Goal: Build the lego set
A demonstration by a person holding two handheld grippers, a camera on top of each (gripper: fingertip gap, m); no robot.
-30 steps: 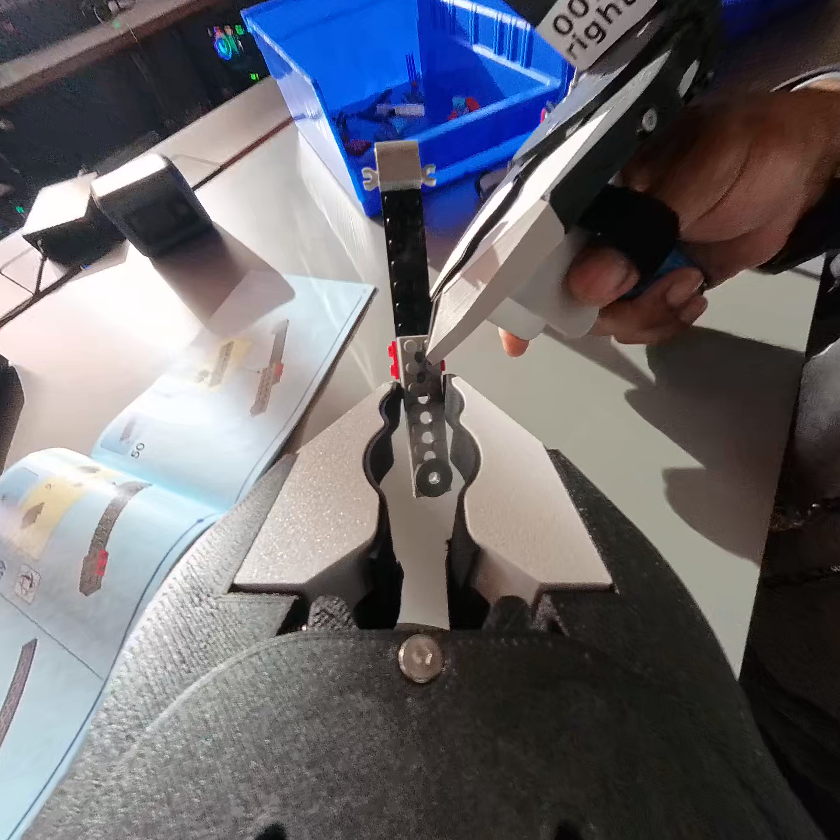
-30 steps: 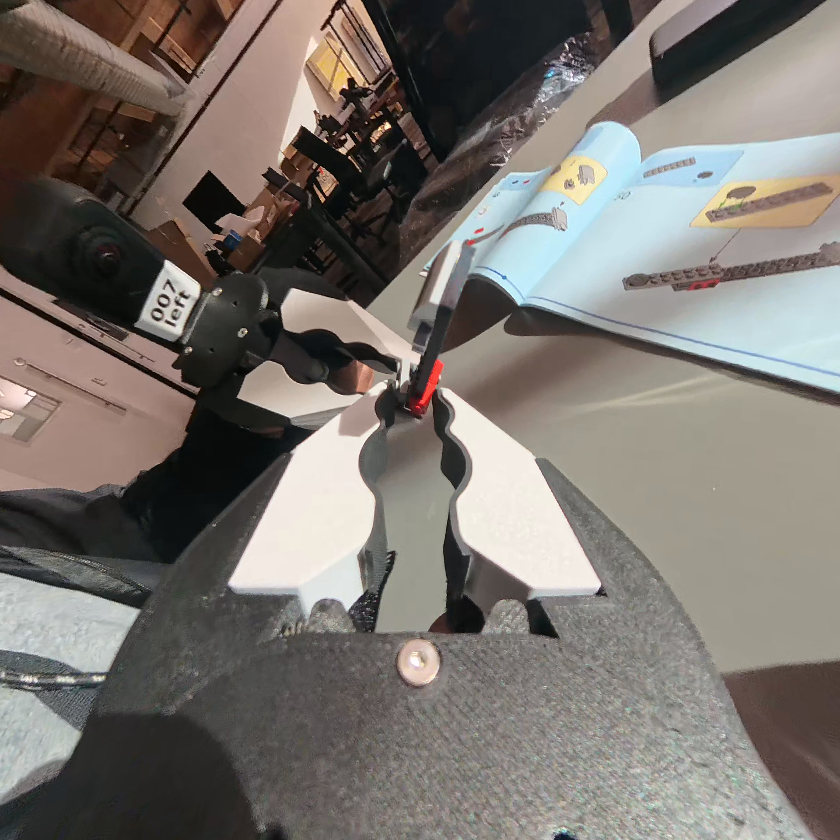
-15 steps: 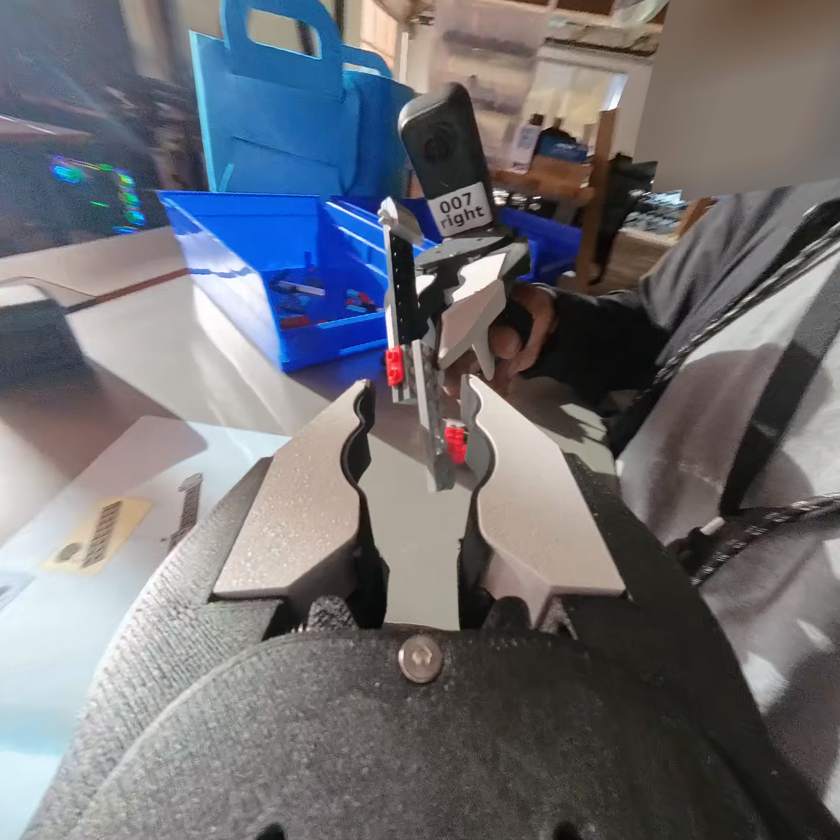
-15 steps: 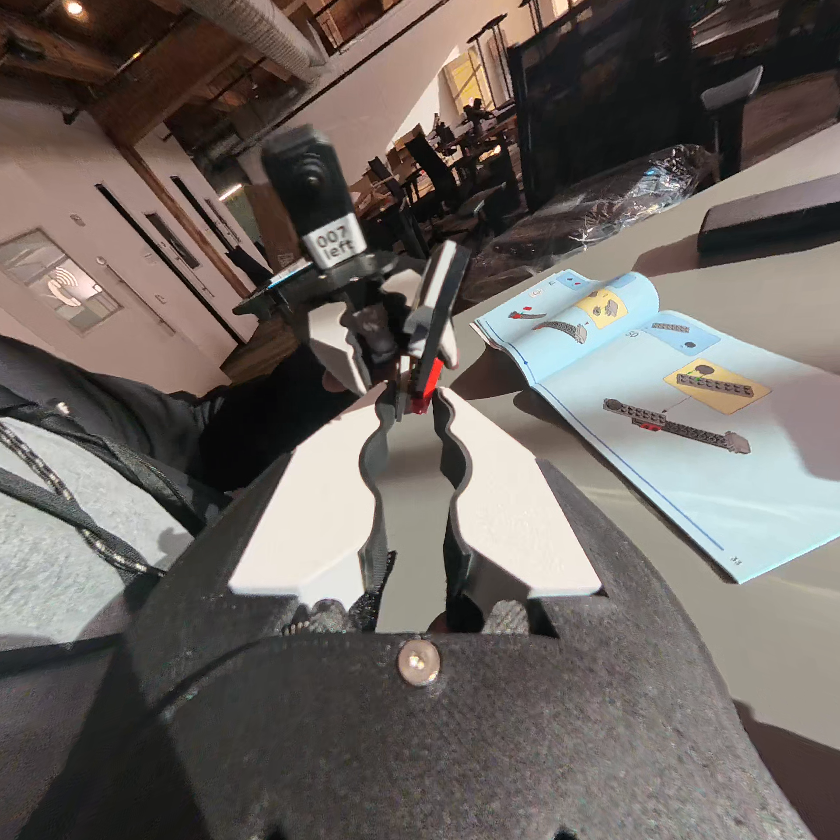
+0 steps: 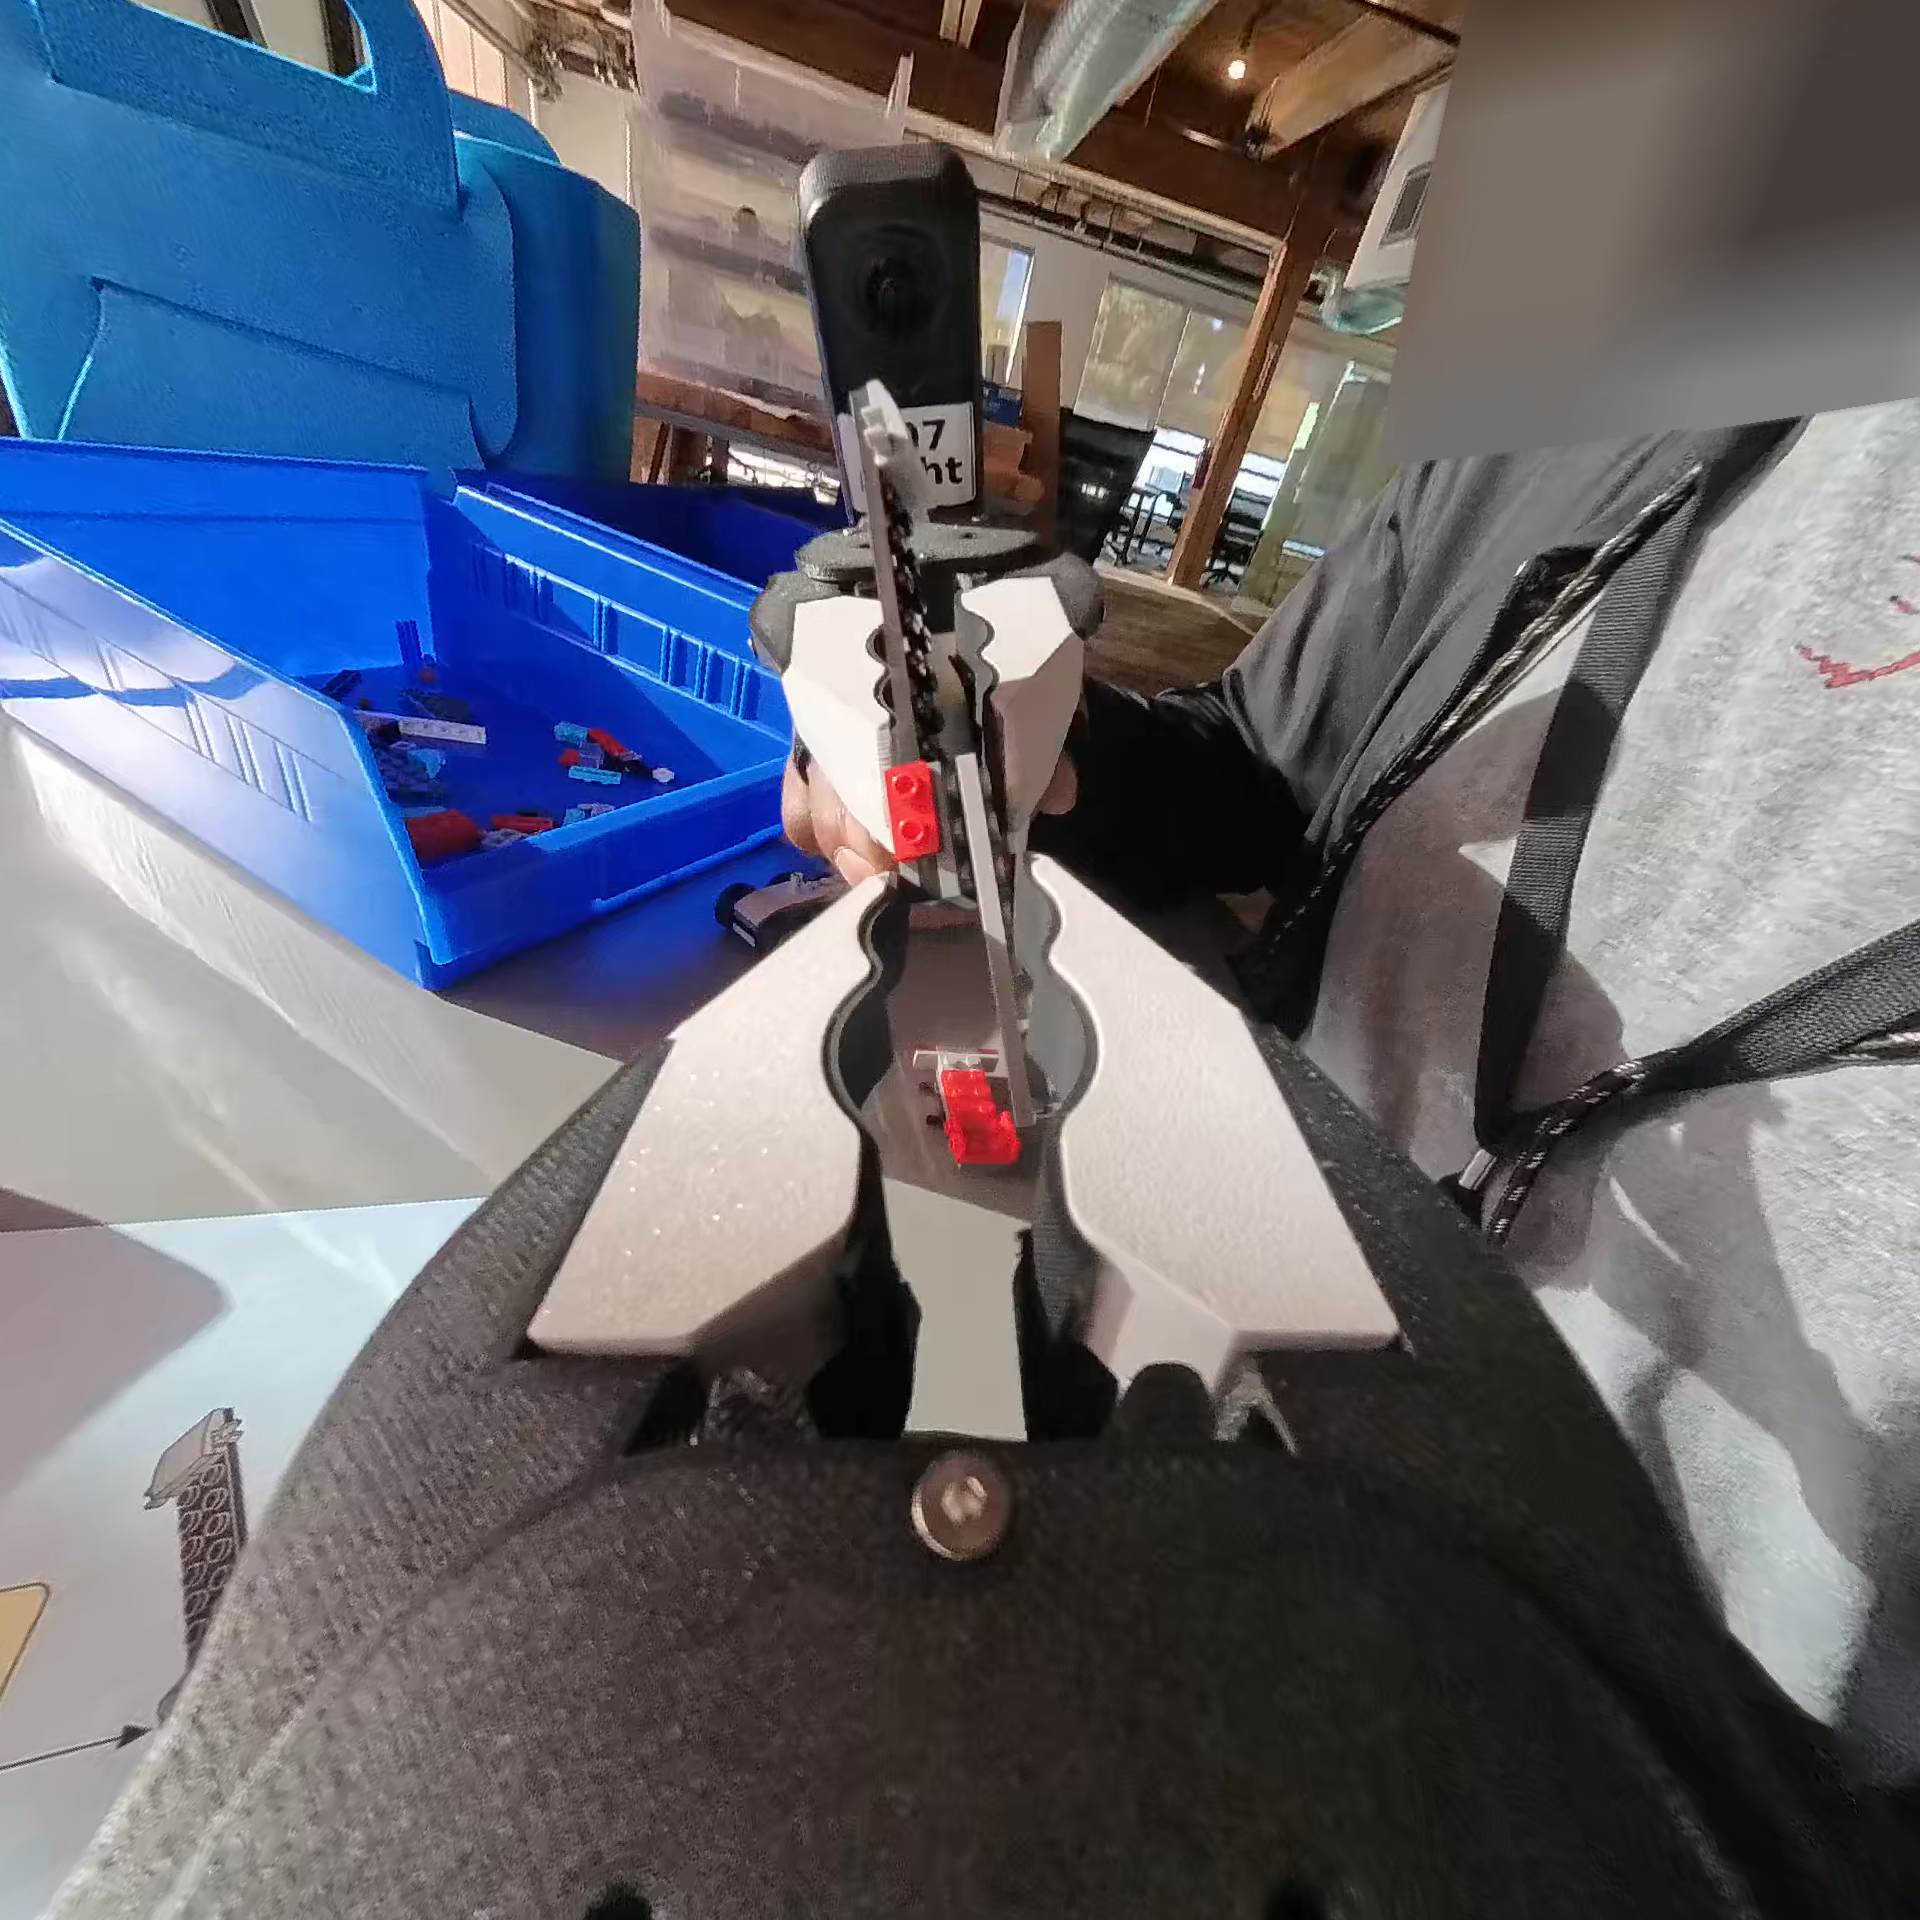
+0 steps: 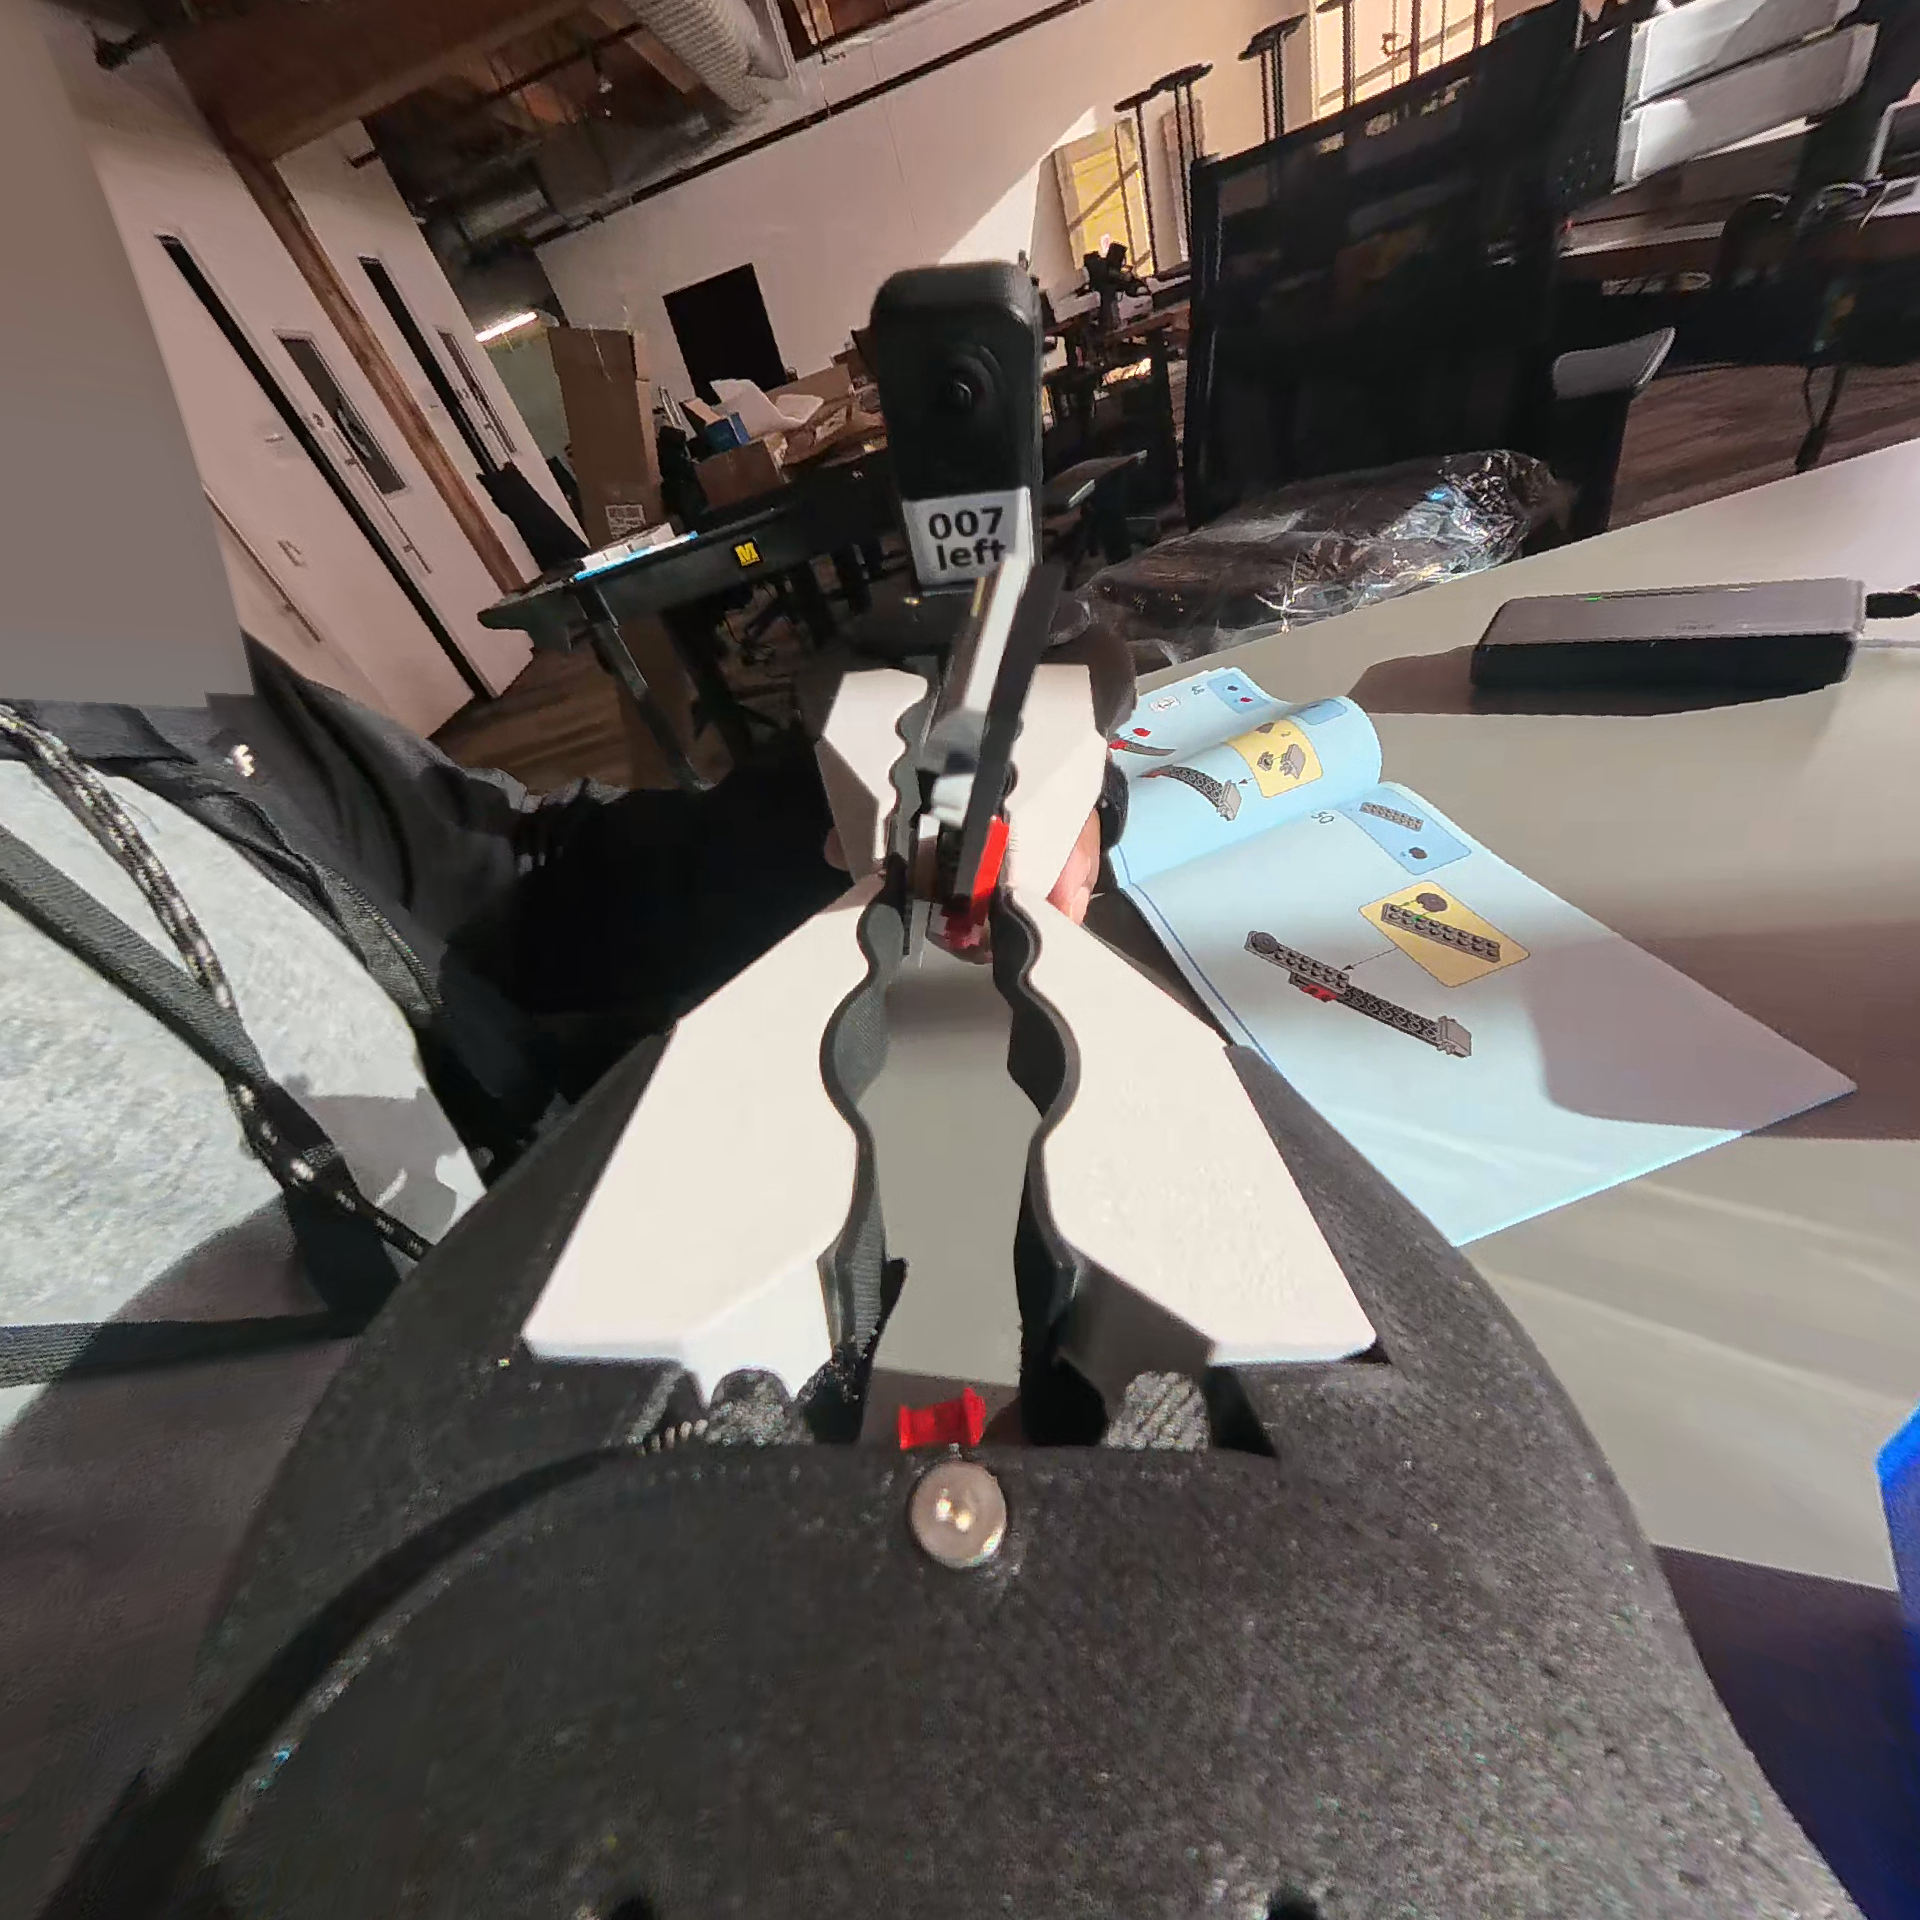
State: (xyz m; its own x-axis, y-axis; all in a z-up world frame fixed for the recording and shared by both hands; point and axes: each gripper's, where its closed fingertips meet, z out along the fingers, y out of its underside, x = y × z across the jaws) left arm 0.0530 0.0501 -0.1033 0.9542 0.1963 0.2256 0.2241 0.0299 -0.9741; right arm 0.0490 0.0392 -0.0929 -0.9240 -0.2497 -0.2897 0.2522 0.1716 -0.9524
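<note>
A long lego assembly of black and grey beams with a red brick stands upright between the two grippers, which face each other tip to tip above the table. My left gripper is shut on its lower part; a grey strip with a red piece reaches back between its fingers. My right gripper is shut on the same assembly at its red end. A red piece shows deep in the right gripper's throat. The right gripper also shows in the left wrist view.
A blue bin with several loose bricks stands behind on the left. A small wheeled piece lies beside it. The open instruction booklet lies on the grey table. A black device sits farther back. A person's grey top is close by. My two grippers' fingertips are within a few centimetres of each other.
Both grippers rose from the table and tilted up to face each other. The left jaws widened half a second ago and have narrowed again; the grey strip now sits deeper between them.
</note>
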